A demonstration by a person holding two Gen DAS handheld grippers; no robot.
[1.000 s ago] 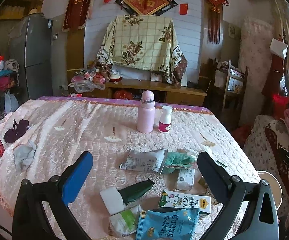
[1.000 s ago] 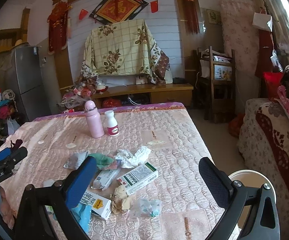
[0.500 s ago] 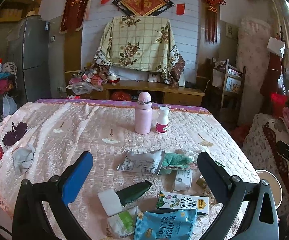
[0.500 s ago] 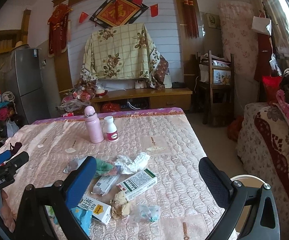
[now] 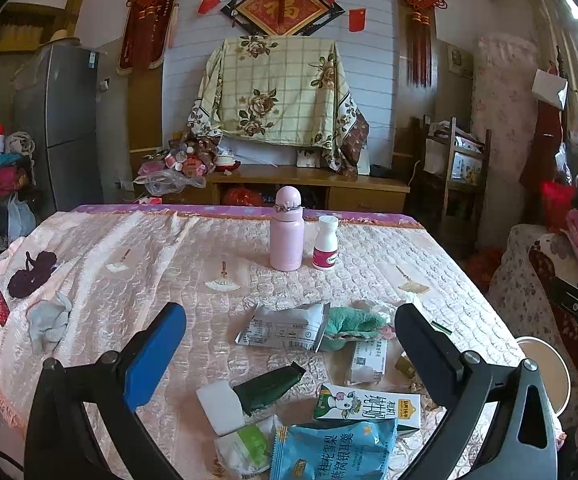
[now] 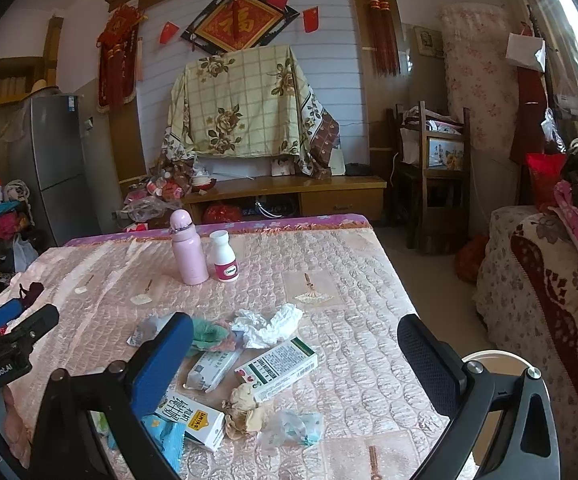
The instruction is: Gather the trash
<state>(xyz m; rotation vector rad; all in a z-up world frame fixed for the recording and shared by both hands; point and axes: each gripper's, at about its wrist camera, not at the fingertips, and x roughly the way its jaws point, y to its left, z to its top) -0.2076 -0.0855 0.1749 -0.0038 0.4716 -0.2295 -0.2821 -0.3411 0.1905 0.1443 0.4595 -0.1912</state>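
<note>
**Light, crushable litter waiting low in both views**

Both grippers hover spread wide and empty above the quilted pink worktop (image 5: 137, 264). The left gripper (image 5: 289, 340) frames the litter in the lower centre of its view; the right gripper (image 6: 293, 344) frames the same heap from the other side, lower centre-left.

The trash lies bunched together, pieces touching or overlapping. It all looks light. The blue snack bag (image 5: 329, 456) at the bottom edge and the silver wrapper (image 5: 281, 326) above it are probably thin, slick film that would slide between the pads; a pinch on a crimped end or a raised fold looks safer than the flat face. The white carton (image 6: 277, 364) and the milk box (image 5: 369, 402) seem stiff enough to take across their narrow sides, though too hard a squeeze could dent them. The crumpled tissue (image 6: 269, 324) is soft and should yield anywhere. The clear crumpled plastic (image 6: 289, 428) low in the right view may spring back.

A round bin rim (image 6: 497, 358) shows at lower right, off the worktop's edge. The pink bottle (image 5: 285, 236) and small white bottle (image 5: 326, 242) stand upright mid-frame, well apart from the heap.
</note>
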